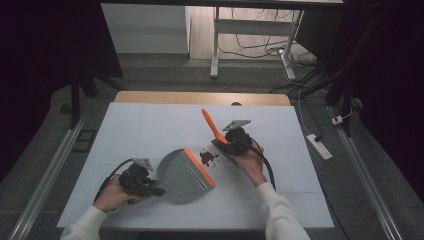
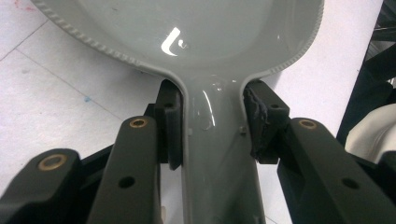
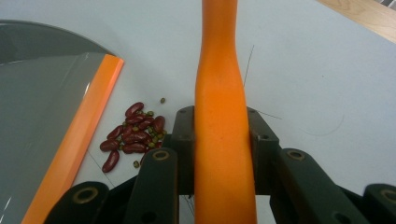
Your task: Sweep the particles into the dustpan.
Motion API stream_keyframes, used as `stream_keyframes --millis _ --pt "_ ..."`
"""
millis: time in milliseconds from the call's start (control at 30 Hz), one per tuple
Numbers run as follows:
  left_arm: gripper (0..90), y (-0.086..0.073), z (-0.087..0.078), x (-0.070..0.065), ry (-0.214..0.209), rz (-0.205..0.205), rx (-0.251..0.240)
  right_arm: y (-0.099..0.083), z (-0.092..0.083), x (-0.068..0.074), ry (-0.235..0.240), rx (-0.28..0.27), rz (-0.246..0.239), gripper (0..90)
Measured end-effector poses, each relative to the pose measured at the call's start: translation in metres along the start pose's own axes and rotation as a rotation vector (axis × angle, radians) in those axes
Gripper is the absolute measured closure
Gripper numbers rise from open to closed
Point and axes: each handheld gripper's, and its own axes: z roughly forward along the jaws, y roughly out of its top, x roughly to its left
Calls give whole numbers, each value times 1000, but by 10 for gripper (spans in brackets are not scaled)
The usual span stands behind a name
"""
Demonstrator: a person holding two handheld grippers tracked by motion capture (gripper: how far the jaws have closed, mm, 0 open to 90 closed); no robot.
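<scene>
A grey dustpan point(image 1: 182, 175) with an orange front lip point(image 1: 200, 167) lies on the white table, lip turned toward a small pile of red beans point(image 1: 208, 157). My left gripper point(image 1: 150, 189) is shut on the dustpan's handle point(image 2: 215, 140), its pads pressing both sides of the grey neck. My right gripper point(image 1: 227, 142) is shut on an orange brush handle point(image 1: 214, 126) that sticks up and away; the same handle point(image 3: 224, 130) runs between its jaws. The beans point(image 3: 133, 135), mixed with some tiny green ones, lie just left of that gripper, beside the orange lip point(image 3: 79, 140).
The white table cover point(image 1: 150, 125) has bare room at the left and back. A wooden table edge point(image 1: 200, 97) runs along the far side. On the floor beyond are a white frame point(image 1: 215, 45), cables and a power strip point(image 1: 320, 146).
</scene>
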Motion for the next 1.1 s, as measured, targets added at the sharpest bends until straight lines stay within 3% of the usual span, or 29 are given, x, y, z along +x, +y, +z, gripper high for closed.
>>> stream_keyframes --millis 300,1100 --pt "613 1 1 0 0 -6 4 3 10 8 2 23 -13 704" --pt "613 3 4 2 -13 -9 8 9 20 15 24 19 -27 704"
